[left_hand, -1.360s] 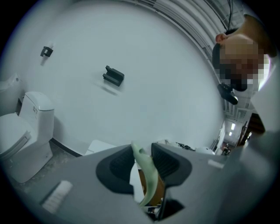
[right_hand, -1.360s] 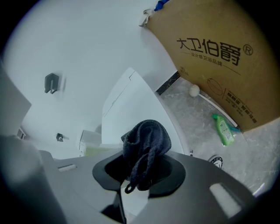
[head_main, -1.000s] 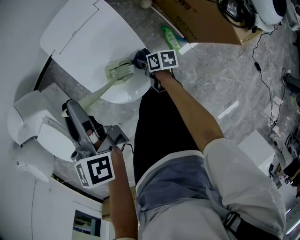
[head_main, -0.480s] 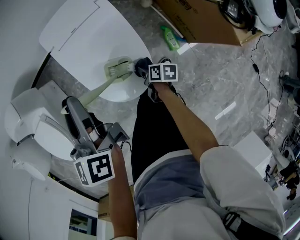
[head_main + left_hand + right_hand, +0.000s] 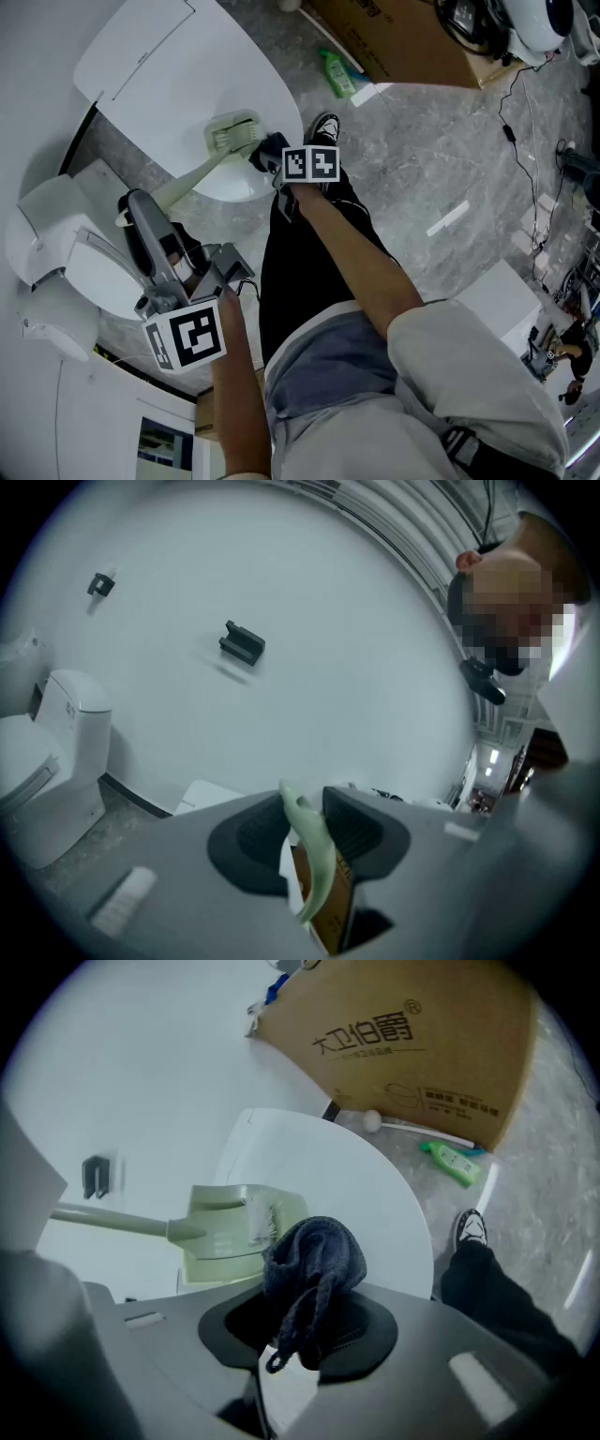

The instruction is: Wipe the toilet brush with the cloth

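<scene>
- At the near left, the left gripper is pinching the pale green handle of the toilet brush. Its jaws are pressing on the thin stem from both sides, probably to hold the brush steady for wiping.
- The handle is running up and right from that grip, so the brush head is hanging over the closed white toilet lid. This is likely keeping drips off the floor.
- Just right of the head, the right gripper is clamping a bunched dark cloth. The wad is sticking out past the jaws, so the fabric and not the plastic is meeting the brush.
- The cloth is sitting against or just beside the white bristles; I cannot tell whether they are touching. Wiping seems to be under way.
</scene>
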`<state>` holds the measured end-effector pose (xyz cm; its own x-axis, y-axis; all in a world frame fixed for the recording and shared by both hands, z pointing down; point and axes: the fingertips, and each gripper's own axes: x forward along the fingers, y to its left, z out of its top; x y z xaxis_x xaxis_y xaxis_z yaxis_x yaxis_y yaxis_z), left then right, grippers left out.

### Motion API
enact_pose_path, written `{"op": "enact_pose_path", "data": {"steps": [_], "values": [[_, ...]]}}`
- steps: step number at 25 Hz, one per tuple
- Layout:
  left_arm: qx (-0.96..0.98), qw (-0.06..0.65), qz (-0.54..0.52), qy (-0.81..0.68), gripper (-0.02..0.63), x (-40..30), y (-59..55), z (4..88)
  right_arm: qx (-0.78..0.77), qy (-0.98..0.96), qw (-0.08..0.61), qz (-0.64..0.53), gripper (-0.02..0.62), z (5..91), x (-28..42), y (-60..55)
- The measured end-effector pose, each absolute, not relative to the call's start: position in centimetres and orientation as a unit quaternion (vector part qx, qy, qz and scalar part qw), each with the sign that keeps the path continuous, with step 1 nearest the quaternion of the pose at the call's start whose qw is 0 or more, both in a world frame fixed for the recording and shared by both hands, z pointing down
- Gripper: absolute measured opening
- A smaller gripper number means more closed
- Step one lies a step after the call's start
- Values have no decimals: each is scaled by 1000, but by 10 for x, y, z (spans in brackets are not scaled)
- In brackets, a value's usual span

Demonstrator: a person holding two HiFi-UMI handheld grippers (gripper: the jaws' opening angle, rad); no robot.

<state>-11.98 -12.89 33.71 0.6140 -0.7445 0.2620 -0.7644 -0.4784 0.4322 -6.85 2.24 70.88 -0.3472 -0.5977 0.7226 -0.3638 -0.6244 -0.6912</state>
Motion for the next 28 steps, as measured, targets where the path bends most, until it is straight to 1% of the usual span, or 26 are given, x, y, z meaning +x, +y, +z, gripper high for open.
{"op": "enact_pose_path", "data": {"steps": [10,12,19,28], "values": [[862,260,17,-436,0,-120,-130,338,-589,287,269,-706,101,711,-79,18],[862,259,16,-435,0,-120,-130,338,-586,266,295,-706,101,712,-81,17],[864,256,15,-433,0,-120,-132,339,-570,234,351,-705,98,713,-90,13],[868,253,15,-427,0,-119,-131,338,-554,248,362,-707,94,711,-106,3]]}}
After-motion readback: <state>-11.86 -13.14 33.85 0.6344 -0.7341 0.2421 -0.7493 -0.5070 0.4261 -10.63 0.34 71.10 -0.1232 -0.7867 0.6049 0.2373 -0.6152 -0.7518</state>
